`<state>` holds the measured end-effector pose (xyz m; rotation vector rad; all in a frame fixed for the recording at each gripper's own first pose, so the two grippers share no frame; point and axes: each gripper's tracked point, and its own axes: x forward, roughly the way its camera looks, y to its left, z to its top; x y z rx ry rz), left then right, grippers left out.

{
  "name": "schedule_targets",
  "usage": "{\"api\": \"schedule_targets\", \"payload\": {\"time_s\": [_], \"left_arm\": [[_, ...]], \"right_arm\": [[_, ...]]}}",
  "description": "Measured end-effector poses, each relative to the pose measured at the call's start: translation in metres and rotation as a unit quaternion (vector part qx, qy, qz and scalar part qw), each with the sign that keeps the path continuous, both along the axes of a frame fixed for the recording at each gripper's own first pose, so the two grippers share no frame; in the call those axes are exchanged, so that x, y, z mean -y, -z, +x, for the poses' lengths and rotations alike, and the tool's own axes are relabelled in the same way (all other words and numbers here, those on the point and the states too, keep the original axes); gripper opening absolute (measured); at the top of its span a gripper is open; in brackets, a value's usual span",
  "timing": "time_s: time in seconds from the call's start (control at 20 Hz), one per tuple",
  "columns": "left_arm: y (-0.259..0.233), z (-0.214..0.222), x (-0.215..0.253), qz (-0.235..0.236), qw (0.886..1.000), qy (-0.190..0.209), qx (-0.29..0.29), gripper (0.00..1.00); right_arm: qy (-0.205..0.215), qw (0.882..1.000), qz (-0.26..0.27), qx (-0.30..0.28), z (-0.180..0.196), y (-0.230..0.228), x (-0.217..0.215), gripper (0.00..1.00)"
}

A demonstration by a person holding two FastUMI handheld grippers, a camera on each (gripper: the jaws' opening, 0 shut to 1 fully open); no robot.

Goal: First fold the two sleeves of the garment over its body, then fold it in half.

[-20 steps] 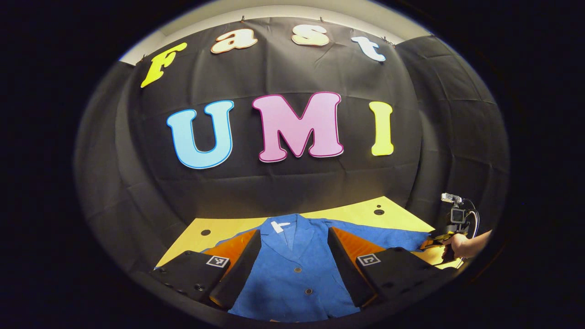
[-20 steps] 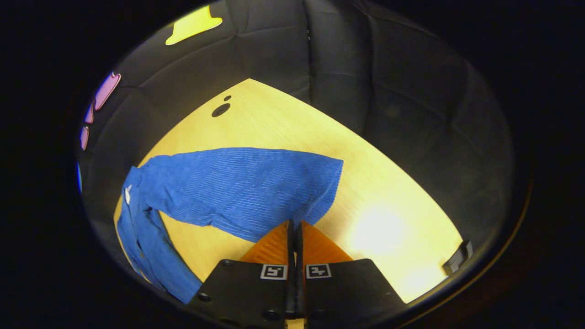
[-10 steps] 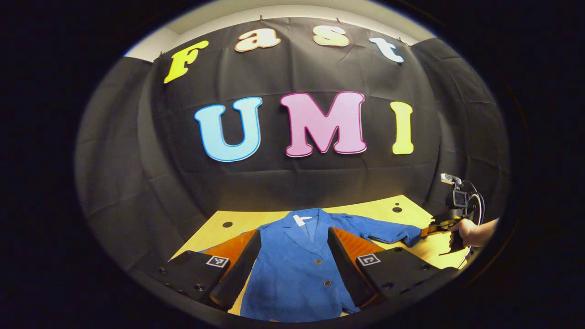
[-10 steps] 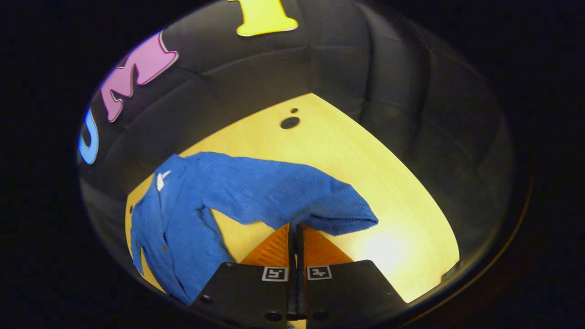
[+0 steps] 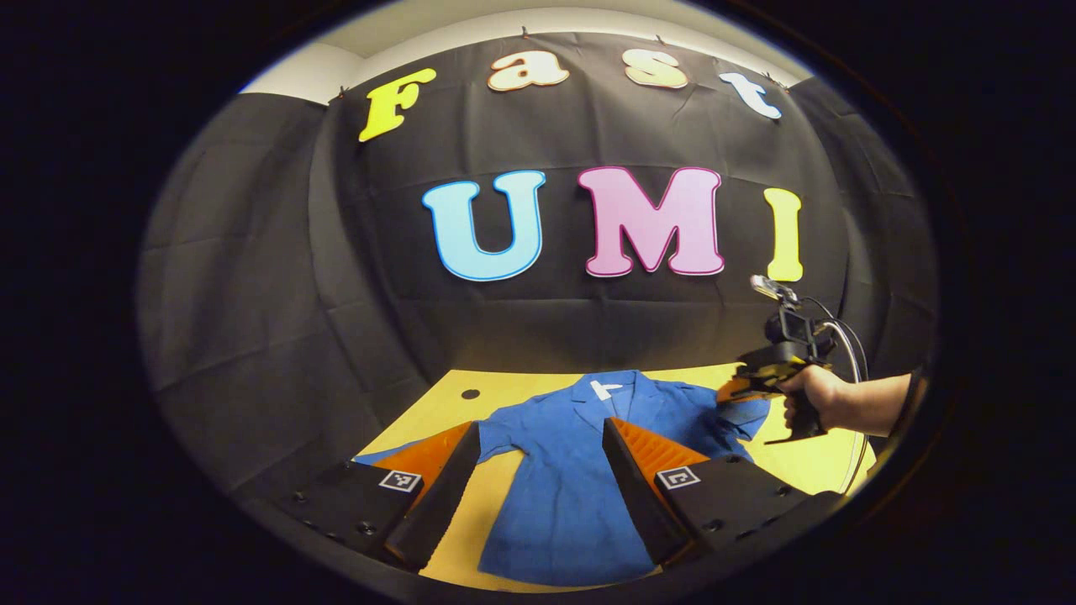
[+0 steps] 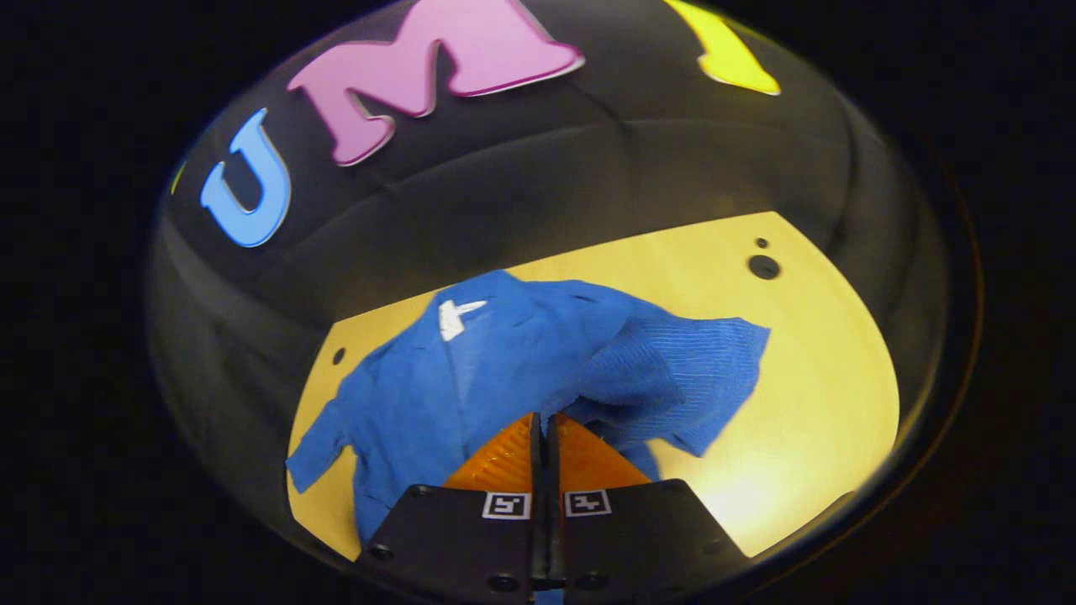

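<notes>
Blue jacket point(image 6: 471, 378) lies on our yellow surface point(image 6: 807, 370). Our right hand-held gripper point(image 6: 545, 420) pinches its sleeve point(image 6: 672, 378) over the body. Our left hand-held gripper point(image 5: 538, 437) hangs spread apart.

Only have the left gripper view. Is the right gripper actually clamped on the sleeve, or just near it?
Observer: Clamped. In the right gripper view the right gripper has its fingers pressed together on the edge of the sleeve.
Operator: How does the sleeve lie?
Observer: Lifted and bunched, doubling in over the shoulder of the blue jacket; its wide end hangs out over the table.
Operator: Other sleeve?
Observer: The other sleeve lies spread out on the table, not folded over the body yet.
</notes>
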<state>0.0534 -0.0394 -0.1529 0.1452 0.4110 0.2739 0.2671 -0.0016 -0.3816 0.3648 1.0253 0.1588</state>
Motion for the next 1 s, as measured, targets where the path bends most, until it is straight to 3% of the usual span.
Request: {"api": "schedule_targets", "payload": {"time_s": [0.2,0.4,0.65,0.75,0.9,0.95,1.0], "left_arm": [[0.001,-0.021,-0.032,0.002,1.0,-0.029,-0.005,0.84],[0.012,-0.035,-0.065,-0.016,0.998,-0.057,-0.007,0.84],[0.045,-0.036,-0.105,-0.048,0.995,-0.082,-0.015,0.84],[0.059,-0.039,-0.124,-0.062,0.993,-0.098,-0.025,0.84],[0.08,-0.034,-0.15,-0.088,0.989,-0.117,-0.024,0.86],[0.092,-0.034,-0.159,-0.089,0.988,-0.122,-0.029,0.86],[0.1,-0.031,-0.169,-0.083,0.988,-0.125,-0.035,0.86]], "right_arm": [[-0.068,0.997,0.016,0.017,0.017,-0.006,-0.106,0.0],[-0.121,0.992,0.027,0.005,0.003,0.014,-0.198,0.01],[-0.164,0.986,-0.025,-0.001,-0.009,0.078,-0.26,0.01],[-0.162,0.986,-0.025,-0.003,-0.007,0.091,-0.269,0.13],[-0.153,0.988,-0.032,0.007,-0.004,0.1,-0.262,0.84],[-0.142,0.989,-0.031,0.021,-0.002,0.095,-0.257,0.84],[-0.133,0.99,-0.024,0.041,-0.003,0.087,-0.255,0.9]]}}
